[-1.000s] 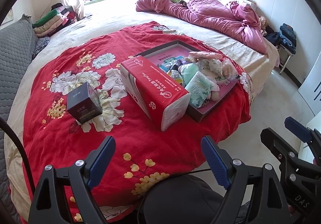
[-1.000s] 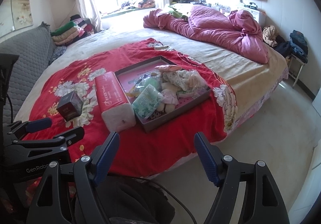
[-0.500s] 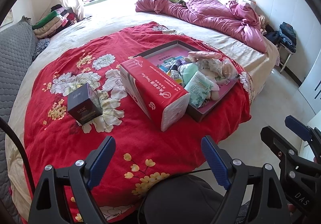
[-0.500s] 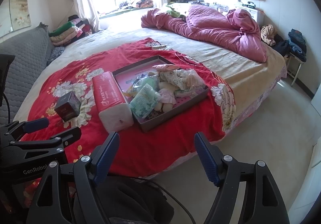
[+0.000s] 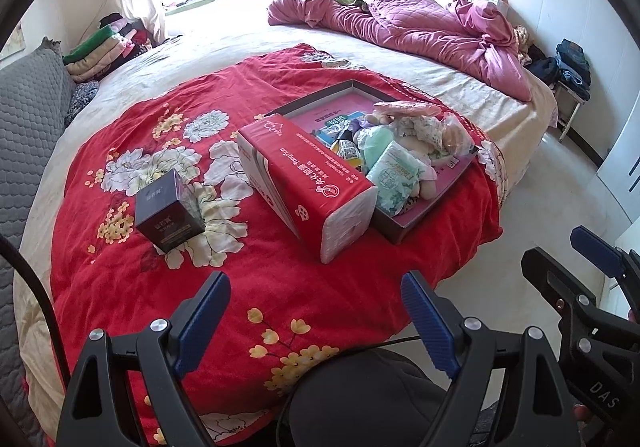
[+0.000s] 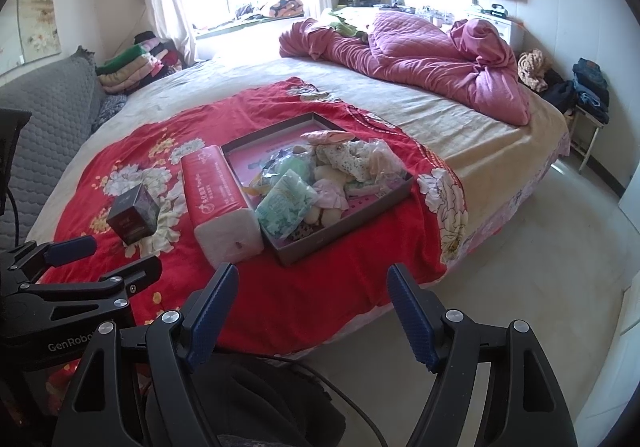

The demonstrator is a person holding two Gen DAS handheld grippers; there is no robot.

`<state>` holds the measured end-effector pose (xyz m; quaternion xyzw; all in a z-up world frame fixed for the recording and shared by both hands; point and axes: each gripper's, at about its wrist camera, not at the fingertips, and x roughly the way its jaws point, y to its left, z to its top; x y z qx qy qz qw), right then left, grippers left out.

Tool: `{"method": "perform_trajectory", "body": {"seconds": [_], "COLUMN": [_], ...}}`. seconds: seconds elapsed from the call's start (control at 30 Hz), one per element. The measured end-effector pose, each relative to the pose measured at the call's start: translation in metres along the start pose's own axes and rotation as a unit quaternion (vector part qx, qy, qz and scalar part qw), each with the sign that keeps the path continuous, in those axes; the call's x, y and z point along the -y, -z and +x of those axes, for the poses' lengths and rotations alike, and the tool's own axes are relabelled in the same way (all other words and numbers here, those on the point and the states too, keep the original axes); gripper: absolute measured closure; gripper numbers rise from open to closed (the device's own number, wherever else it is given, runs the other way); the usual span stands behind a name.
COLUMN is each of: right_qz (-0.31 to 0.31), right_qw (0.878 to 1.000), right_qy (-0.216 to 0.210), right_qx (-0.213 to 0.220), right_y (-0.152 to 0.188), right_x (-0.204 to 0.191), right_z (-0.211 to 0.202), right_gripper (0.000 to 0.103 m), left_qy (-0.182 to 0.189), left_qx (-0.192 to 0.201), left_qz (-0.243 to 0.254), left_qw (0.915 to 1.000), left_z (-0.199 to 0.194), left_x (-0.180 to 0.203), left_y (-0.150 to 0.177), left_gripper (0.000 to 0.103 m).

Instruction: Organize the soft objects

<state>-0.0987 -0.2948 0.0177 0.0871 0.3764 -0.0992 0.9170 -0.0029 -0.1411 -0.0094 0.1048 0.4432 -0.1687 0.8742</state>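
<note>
Both claws wide and empty, left gripper [image 5: 316,311] and right gripper [image 6: 312,303]; red plastic-wrapped tissue brick [image 5: 308,183] at twelve o'clock of the left one, likely light, squashy, slick: pinch across narrow sides.

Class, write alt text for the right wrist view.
On a bed, a shallow tray piled with soft packets and a plush toy sits on a red floral blanket, beside a red tissue pack and a small dark box. The right gripper hangs open, empty.
</note>
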Motion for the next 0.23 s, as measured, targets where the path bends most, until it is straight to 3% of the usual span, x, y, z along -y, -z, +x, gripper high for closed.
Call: {"method": "perform_trajectory", "body": {"seconds": [0.23], "right_qz": [-0.001], "right_qw": [1.0], "right_qy": [0.002], "right_qx": [0.002], "right_y": [0.001], "right_x": [0.0006], "right_z": [0.0005], "right_gripper": [0.025], "left_qy": [0.003], "left_qx": [0.0], "left_qz": [0.0], "left_qw": [1.0], "left_z": [0.0006], "left_x": [-0.0012], "left_y": [-0.0003], "left_gripper": [0.016]}}
